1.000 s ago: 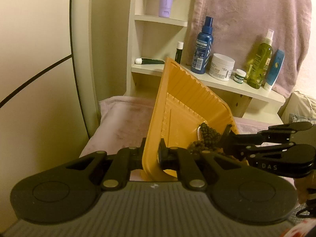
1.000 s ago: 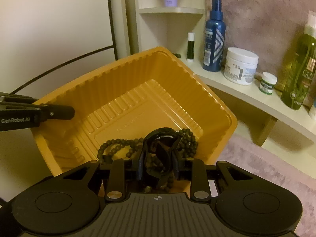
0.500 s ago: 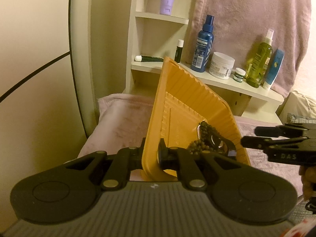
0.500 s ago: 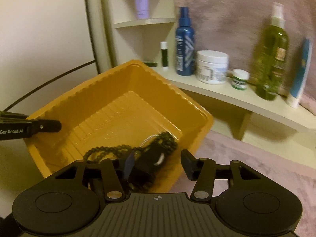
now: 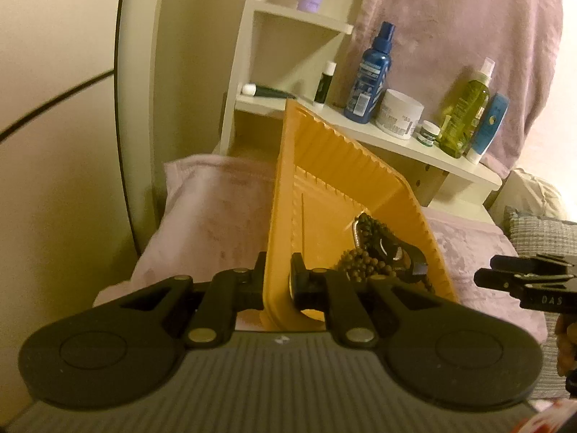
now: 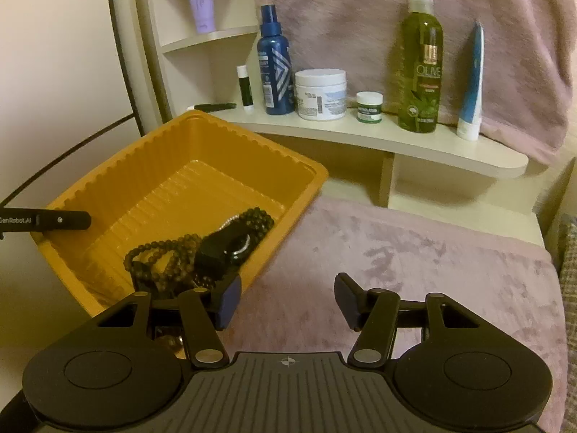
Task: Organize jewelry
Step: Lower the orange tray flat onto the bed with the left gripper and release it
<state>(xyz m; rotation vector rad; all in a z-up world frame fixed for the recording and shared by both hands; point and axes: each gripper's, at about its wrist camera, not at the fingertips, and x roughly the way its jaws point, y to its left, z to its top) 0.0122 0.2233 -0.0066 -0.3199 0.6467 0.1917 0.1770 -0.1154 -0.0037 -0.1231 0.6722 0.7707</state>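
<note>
On a mauve blanket (image 6: pixel 414 252) below a toiletries shelf (image 6: pixel 360 137), our left gripper (image 5: pixel 277 281) stays clenched on the orange tray (image 6: pixel 108 184) wall. Bead bracelets (image 6: pixel 162 256) and a dark watch (image 6: pixel 230 245) lie inside; our right gripper (image 6: pixel 286 299), jaws just opened and empty, sits right of the tray.

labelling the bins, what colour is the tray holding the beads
Orange-yellow, with ribbed walls; the tray shows best in the right wrist view.
</note>
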